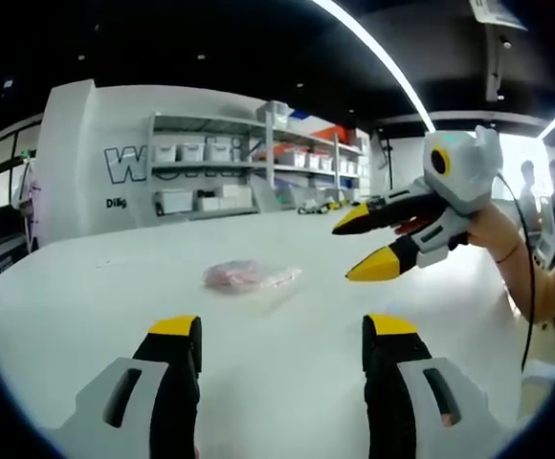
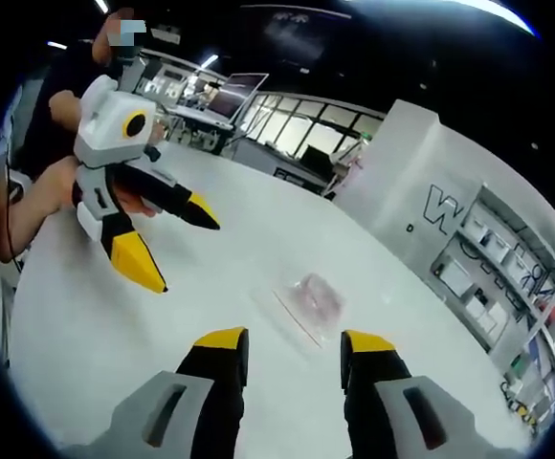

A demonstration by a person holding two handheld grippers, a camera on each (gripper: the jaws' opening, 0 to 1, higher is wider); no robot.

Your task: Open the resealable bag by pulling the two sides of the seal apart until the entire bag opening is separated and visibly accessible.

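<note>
A clear resealable bag (image 1: 249,277) with pinkish contents lies flat on the white table (image 1: 115,287), untouched. My left gripper (image 1: 282,335) hovers open, short of the bag, with nothing between its yellow-tipped jaws. The right gripper (image 1: 366,244) comes in from the right, open and held in a hand above the table, to the right of the bag. In the right gripper view the bag (image 2: 308,298) lies just ahead of my open right gripper (image 2: 295,344). The left gripper (image 2: 180,251) hangs open at the left, apart from the bag.
The white table (image 2: 115,325) spreads wide around the bag. Shelves with white bins (image 1: 210,172) stand behind the table beside a white wall with lettering. People stand at the far right (image 1: 541,206). A person's arm (image 2: 29,206) holds the left gripper.
</note>
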